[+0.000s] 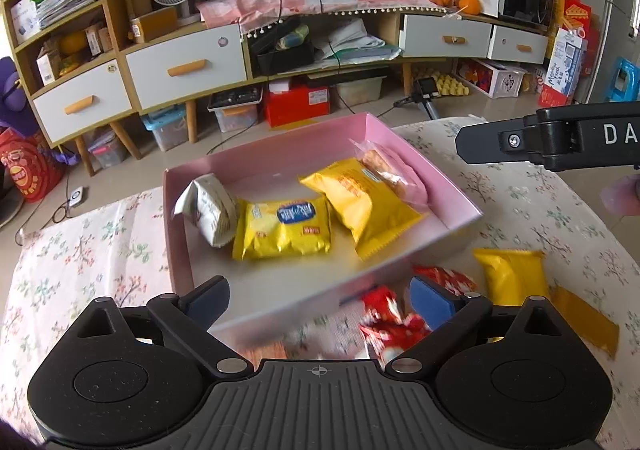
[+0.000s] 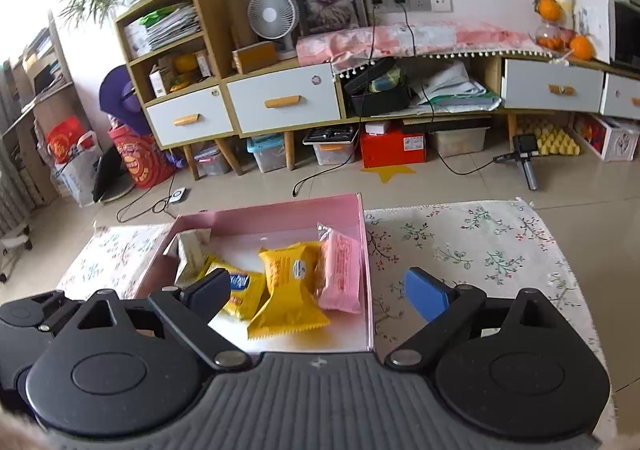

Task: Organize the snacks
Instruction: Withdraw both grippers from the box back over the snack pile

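Just beyond the left gripper [image 1: 318, 300], empty jaws spread wide, red snack packets [image 1: 390, 314] lie on the table [image 1: 520, 190] outside the pink box [image 1: 460, 196]; right gripper [image 2: 318, 296], also empty and spread, hangs over the box.
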Tool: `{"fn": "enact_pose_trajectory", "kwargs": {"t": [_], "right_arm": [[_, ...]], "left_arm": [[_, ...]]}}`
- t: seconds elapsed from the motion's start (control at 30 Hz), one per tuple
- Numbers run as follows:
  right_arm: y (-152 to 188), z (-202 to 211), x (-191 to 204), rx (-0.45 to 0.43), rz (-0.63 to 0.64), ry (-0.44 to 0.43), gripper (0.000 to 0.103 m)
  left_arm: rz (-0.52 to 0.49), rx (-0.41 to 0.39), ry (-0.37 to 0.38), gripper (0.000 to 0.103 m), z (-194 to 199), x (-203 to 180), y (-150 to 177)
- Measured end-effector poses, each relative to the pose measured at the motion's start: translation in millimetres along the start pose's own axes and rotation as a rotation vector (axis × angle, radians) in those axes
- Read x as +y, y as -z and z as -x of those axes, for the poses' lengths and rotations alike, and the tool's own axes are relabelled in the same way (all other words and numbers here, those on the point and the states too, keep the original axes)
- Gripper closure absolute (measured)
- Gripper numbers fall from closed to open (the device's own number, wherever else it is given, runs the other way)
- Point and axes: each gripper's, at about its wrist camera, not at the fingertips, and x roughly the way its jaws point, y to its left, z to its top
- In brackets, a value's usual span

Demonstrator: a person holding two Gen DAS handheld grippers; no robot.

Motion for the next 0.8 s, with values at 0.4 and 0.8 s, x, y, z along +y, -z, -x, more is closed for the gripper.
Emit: {"fn": "enact_pose_trajectory", "kwargs": {"t": [0.4,0.8], "right_arm": [[20,29,4,0.005,0.052,-0.014,0.003],[52,44,4,0.013,0.085,-0.025,0.000]], "left_arm": [[0.016,-0.011,0.002,0.003,39,-7,30],[0.015,-0.035,-0.006,0.002,65,7,77]]}}
